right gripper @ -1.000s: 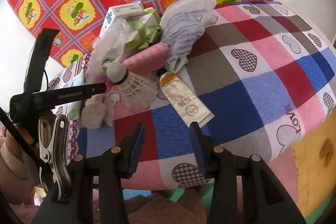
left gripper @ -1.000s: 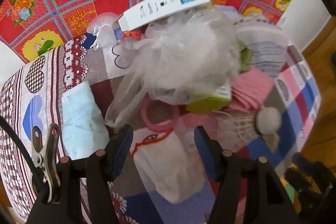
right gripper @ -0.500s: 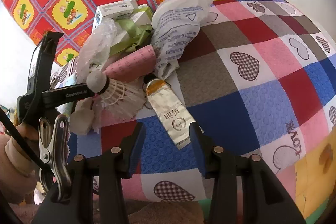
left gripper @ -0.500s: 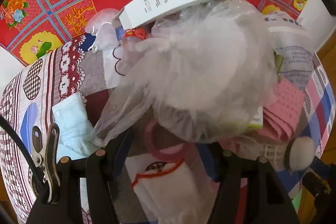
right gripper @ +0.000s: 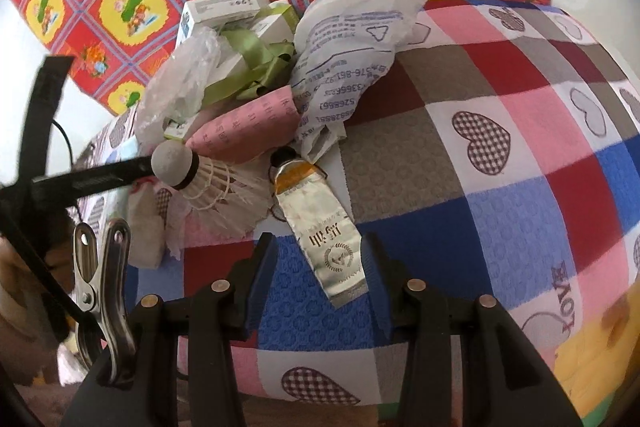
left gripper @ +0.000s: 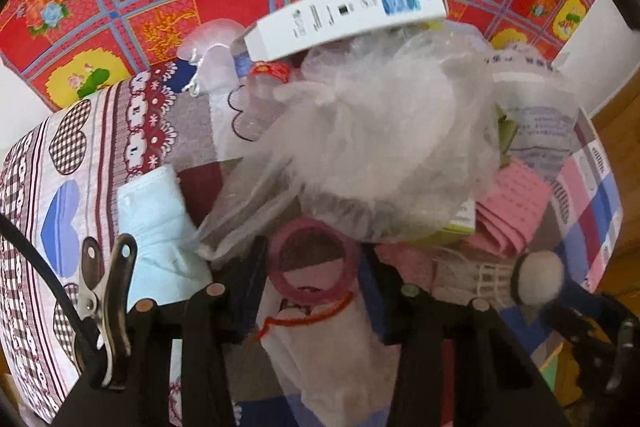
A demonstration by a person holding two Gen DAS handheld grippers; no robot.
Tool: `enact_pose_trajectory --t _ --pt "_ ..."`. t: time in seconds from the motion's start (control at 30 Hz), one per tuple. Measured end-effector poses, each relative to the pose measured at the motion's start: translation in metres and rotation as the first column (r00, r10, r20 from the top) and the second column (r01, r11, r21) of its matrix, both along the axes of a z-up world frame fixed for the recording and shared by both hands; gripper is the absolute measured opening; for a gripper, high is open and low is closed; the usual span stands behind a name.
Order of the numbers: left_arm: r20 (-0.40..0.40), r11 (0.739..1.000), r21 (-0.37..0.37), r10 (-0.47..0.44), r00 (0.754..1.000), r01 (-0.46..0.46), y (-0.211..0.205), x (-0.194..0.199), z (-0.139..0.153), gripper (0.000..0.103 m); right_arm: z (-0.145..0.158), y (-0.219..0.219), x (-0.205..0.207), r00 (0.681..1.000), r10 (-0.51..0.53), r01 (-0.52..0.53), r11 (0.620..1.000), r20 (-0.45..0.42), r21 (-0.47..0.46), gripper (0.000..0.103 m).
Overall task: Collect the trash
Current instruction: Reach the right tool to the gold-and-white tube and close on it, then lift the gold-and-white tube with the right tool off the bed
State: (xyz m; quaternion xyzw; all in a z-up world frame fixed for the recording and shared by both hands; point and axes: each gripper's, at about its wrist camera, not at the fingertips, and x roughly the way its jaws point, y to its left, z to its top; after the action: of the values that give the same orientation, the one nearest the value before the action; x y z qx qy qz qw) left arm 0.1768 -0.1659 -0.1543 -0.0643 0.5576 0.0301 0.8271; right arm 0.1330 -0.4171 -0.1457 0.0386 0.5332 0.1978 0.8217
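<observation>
A heap of trash lies on a patchwork blanket (right gripper: 500, 187). In the left wrist view a pink ring (left gripper: 312, 259) lies flat between the fingertips of my left gripper (left gripper: 312, 287). Its jaws are closing and stand just outside the ring's two sides, with no press showing. A crumpled clear plastic bag (left gripper: 380, 147) bulges right above the ring. In the right wrist view a flattened gold-and-white tube (right gripper: 320, 227) points its crimped end between the fingers of my right gripper (right gripper: 318, 267), which is open and apart from it.
A shuttlecock (right gripper: 212, 187) lies beside the tube, with pink paper (right gripper: 248, 127), green ribbon (right gripper: 256, 67), a white printed bag (right gripper: 352, 59) and a white box (left gripper: 344, 11) piled behind. A light blue mask (left gripper: 160, 235) lies left of the ring. Red floral cloth hangs at the back.
The left gripper has come closer to the heap and its jaws have narrowed around the pink ring. The right gripper has slid forward, so the tube's end now lies between its fingers.
</observation>
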Motion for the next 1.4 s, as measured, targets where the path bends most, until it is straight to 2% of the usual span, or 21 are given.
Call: enact_pose_trajectory --t 0.23,0.37,0.6,0.8,0.83,0.87,0.9,0.93,1.1,1.13,1.17,1.23,1.4 --pt "0.000 0.998 -0.063 0.014 1.000 -0.014 0.009 -0.012 0.023 0.046 -0.013 0.009 0.008 0.998 0.056 -0.056 0.997 -0.007 -0.057 0.044" --pt "0.016 0.998 -0.058 0.003 1.000 -0.002 0.005 -0.022 0.039 0.046 -0.018 0.015 0.011 0.997 0.081 -0.081 0.994 -0.005 -0.071 0.044" --pt "0.066 0.997 -0.061 0.040 0.997 -0.036 0.014 -0.031 0.061 0.046 -0.020 0.028 0.013 0.989 0.132 -0.124 0.984 0.059 -0.131 0.044" --pt "0.083 0.998 -0.040 0.058 0.995 -0.055 0.020 -0.038 0.068 0.046 -0.021 0.030 0.006 0.980 0.168 -0.148 0.975 0.110 -0.167 0.042" --pt "0.085 0.998 -0.036 0.058 0.995 -0.055 0.020 -0.039 0.068 0.046 -0.021 0.030 0.006 0.980 0.164 -0.145 0.976 0.110 -0.162 0.040" --pt "0.088 0.998 -0.033 0.058 0.994 -0.056 0.020 -0.041 0.068 0.046 -0.020 0.028 0.006 0.981 0.161 -0.144 0.977 0.108 -0.154 0.016" --pt "0.090 0.998 -0.030 0.059 0.994 -0.056 0.019 -0.042 0.069 0.046 -0.020 0.027 0.006 0.983 0.153 -0.138 0.981 0.105 -0.139 0.005" --pt "0.091 0.998 -0.028 0.060 0.994 -0.057 0.020 -0.043 0.069 0.046 -0.020 0.025 0.006 0.985 0.143 -0.130 0.983 0.098 -0.130 0.003" --pt "0.086 0.997 -0.032 0.072 0.994 -0.069 0.021 -0.049 0.070 0.046 -0.021 0.022 0.000 0.985 0.152 -0.142 0.983 0.084 -0.118 0.005" --pt "0.083 0.997 -0.034 0.076 0.994 -0.073 0.021 -0.051 0.070 0.046 -0.021 0.022 0.000 0.986 0.152 -0.144 0.984 0.074 -0.107 0.012" --pt "0.082 0.996 -0.035 0.080 0.993 -0.077 0.022 -0.052 0.071 0.046 -0.020 0.021 0.000 0.987 0.146 -0.140 0.986 0.064 -0.090 0.025" --pt "0.085 0.996 -0.036 0.087 0.993 -0.085 0.023 -0.055 0.072 0.046 -0.019 0.018 0.001 0.991 0.125 -0.122 0.991 0.046 -0.062 0.042" --pt "0.101 0.994 -0.037 0.104 0.989 -0.101 0.026 -0.062 0.077 0.046 -0.016 0.022 0.005 0.992 0.120 -0.119 0.992 0.044 -0.035 0.044"
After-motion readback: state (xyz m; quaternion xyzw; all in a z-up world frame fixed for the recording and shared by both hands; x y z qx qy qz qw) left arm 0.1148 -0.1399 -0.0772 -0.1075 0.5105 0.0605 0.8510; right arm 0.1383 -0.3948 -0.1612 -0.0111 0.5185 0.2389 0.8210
